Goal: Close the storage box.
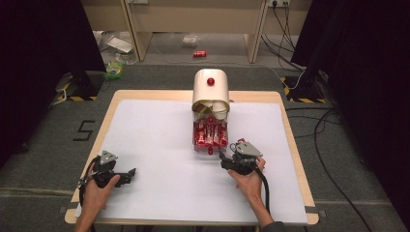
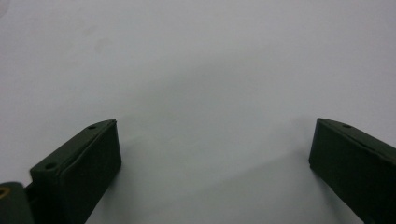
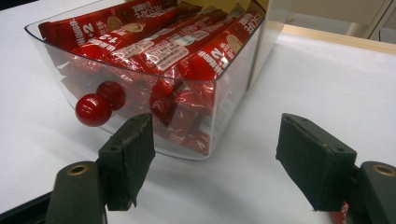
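Tongs first: the right gripper (image 3: 212,161) has its jaws spread wide with nothing between them, sitting low over the table just in front of the clear plastic drawer (image 3: 205,109). The left gripper (image 2: 212,163) is spread open too, parked over bare white table cover (image 1: 154,140) at the near left, well apart from everything.

That drawer is pulled out toward the near side from a cream dispenser box (image 1: 211,89) with a rounded top and a red knob of its own, standing at the far middle of the table. The drawer is packed with red coffee stick sachets (image 3: 154,42), lying lengthwise and piled up to about the rim.

Handling-wise, I'd guess the sachets are light, crinkly and a bit slick with that glossy foil, so a pinch across the middle of one stick on top should do it; grabbing at an end probably just bends it. They're stiff-ish with powder inside, not fragile. The drawer itself looks like thin hard plastic, smooth and slippery on the walls, so the little red ball knob (image 3: 93,109) on its front is the obvious place to grip. It sits just left of the right gripper's left jaw, not touching as far as I can tell.
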A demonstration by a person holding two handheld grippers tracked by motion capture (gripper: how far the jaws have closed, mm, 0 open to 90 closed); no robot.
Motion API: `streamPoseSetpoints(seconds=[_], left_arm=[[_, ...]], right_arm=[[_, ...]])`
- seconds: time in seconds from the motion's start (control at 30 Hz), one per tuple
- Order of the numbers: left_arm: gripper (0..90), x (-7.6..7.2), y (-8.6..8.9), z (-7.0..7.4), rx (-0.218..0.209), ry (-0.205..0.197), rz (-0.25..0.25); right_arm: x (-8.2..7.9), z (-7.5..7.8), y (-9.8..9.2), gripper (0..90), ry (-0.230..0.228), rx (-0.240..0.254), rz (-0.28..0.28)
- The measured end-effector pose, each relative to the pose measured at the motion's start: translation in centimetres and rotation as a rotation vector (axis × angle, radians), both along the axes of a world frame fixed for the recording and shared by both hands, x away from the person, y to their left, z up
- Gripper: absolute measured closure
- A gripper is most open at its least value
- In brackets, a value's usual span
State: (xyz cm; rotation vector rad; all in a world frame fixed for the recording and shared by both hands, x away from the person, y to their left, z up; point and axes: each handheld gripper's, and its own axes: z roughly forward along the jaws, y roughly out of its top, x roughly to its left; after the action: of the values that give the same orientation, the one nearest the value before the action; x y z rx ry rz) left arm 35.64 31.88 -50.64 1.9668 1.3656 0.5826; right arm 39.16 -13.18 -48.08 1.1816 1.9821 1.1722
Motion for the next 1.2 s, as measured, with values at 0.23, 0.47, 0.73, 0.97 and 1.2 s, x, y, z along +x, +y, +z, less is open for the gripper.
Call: streamPoseSetpoints(seconds=[0.23, 0.47, 0.73, 0.97, 1.2], left_arm=[[1.5, 0.0, 0.0, 0.0, 0.001, 0.000, 0.000], [1.5, 0.0, 0.0, 0.0, 0.000, 0.000, 0.000], [1.5, 0.0, 0.0, 0.0, 0.000, 0.000, 0.000], [1.5, 0.0, 0.0, 0.0, 0.001, 0.000, 0.000], [1.5, 0.0, 0.0, 0.0, 0.000, 0.000, 0.000]], right_arm=[[0.2, -0.1, 0.1, 28.3, -0.001, 0.009, -0.005], [0.6, 0.2, 0.3, 28.0, 0.002, 0.010, -0.003], [0.9, 0.5, 0.6, 27.9, -0.002, 0.019, 0.004], [1.1, 0.5, 0.7, 28.0, 0.001, 0.021, -0.004], [1.5, 0.6, 0.7, 27.8, -0.002, 0.019, -0.007]])
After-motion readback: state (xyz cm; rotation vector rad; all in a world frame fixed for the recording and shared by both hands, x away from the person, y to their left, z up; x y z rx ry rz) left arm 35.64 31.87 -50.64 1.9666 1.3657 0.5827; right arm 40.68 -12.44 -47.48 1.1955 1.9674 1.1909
